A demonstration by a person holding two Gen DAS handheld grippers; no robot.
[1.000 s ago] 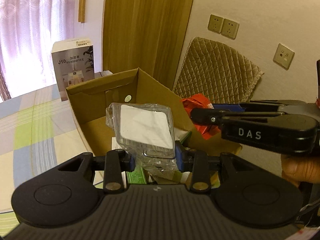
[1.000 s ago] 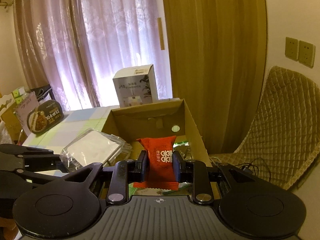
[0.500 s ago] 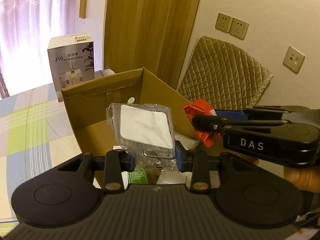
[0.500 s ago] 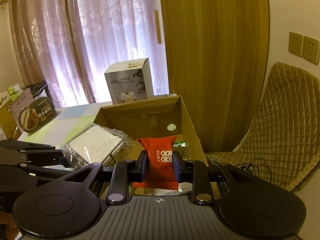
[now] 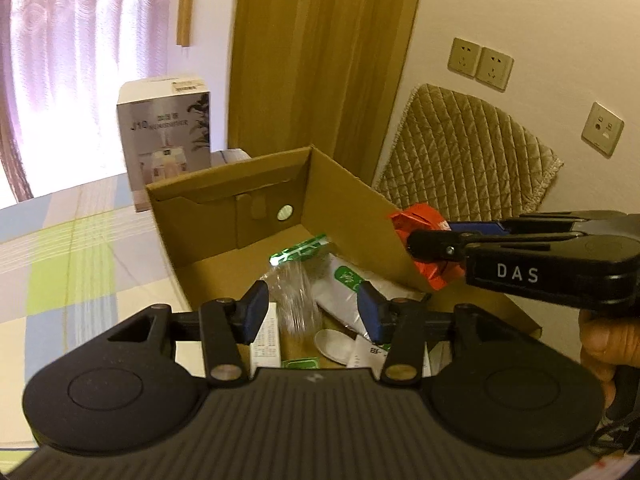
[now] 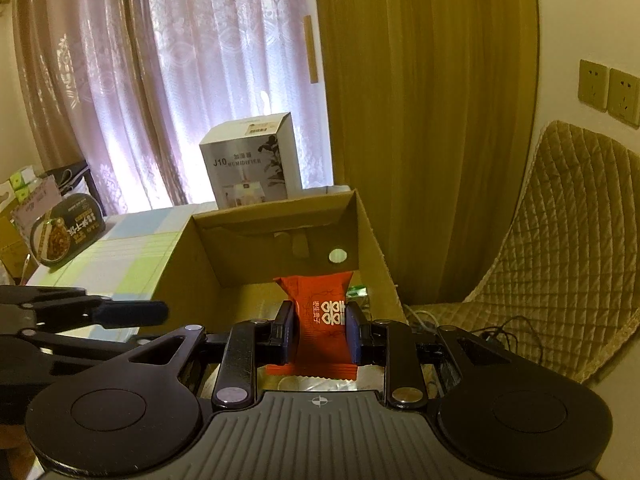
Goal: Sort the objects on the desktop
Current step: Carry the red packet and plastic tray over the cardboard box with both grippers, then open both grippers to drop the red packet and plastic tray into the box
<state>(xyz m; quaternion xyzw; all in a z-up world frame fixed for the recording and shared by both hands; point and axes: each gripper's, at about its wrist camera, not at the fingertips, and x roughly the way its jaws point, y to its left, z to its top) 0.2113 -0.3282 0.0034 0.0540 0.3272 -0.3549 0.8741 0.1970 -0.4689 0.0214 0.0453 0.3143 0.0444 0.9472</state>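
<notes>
The left tongs (image 5: 312, 312) are wide apart and hold nothing. The right tongs (image 6: 318, 332) squeeze one red packet (image 6: 322, 316) over one cardboard box (image 5: 352, 204). One clear bag (image 5: 294, 292) is inside the box. Two wall sockets (image 5: 480, 64) sit side by side.

Red packet (image 6: 323, 322) (white symbols), brown cardboard box (image 5: 352, 216), green-blue-white checked tablecloth (image 5: 68, 264), lilac lace curtain (image 6: 192, 80).

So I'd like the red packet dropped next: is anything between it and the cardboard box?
Nothing visible blocks it. The right gripper holds the red packet over the open cardboard box, whose top is uncovered. The left gripper is open, off to the side.
</notes>
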